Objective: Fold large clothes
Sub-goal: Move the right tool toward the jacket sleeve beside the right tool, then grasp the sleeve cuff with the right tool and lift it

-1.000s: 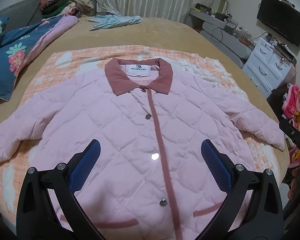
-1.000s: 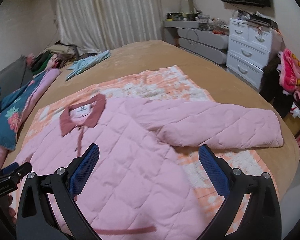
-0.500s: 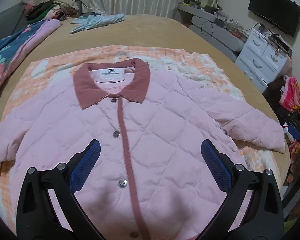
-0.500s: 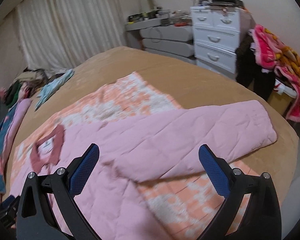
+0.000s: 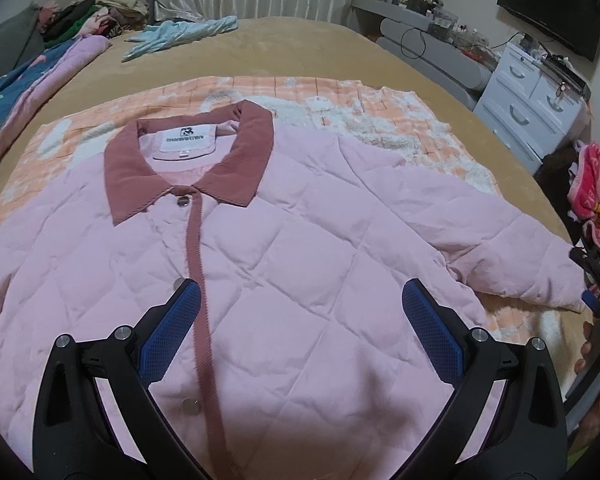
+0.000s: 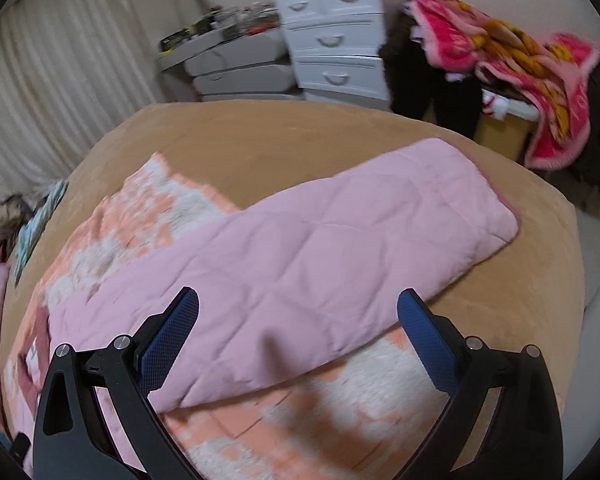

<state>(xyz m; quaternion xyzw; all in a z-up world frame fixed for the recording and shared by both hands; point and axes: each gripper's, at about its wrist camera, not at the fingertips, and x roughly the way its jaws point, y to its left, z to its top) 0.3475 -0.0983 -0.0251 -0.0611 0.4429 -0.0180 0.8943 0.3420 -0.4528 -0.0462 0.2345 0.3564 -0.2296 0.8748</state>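
Note:
A pink quilted jacket (image 5: 300, 248) with a dusty-red collar (image 5: 236, 160) lies buttoned and face up on an orange-and-white blanket (image 5: 380, 120). My left gripper (image 5: 300, 312) hovers open over the jacket's front, right of the button strip. In the right wrist view the jacket's right sleeve (image 6: 340, 248) stretches toward the bed's corner, its cuff (image 6: 500, 216) on the tan bedspread. My right gripper (image 6: 298, 320) is open just above the sleeve's middle, holding nothing. The right gripper (image 5: 596, 280) also shows at the left wrist view's right edge, by the cuff, with a hand behind it.
The tan bed (image 6: 260, 140) drops off past the cuff. White drawers (image 6: 332, 40) and a chair piled with a bright pink blanket (image 6: 520, 60) stand beyond. A light-blue garment (image 5: 180, 32) and heaped clothes (image 5: 88, 16) lie at the bed's far side, a floral quilt (image 5: 20, 92) at left.
My left gripper has slid right and forward across the jacket front. My right gripper has swung right along the sleeve and closer, toward the cuff. Both stay open.

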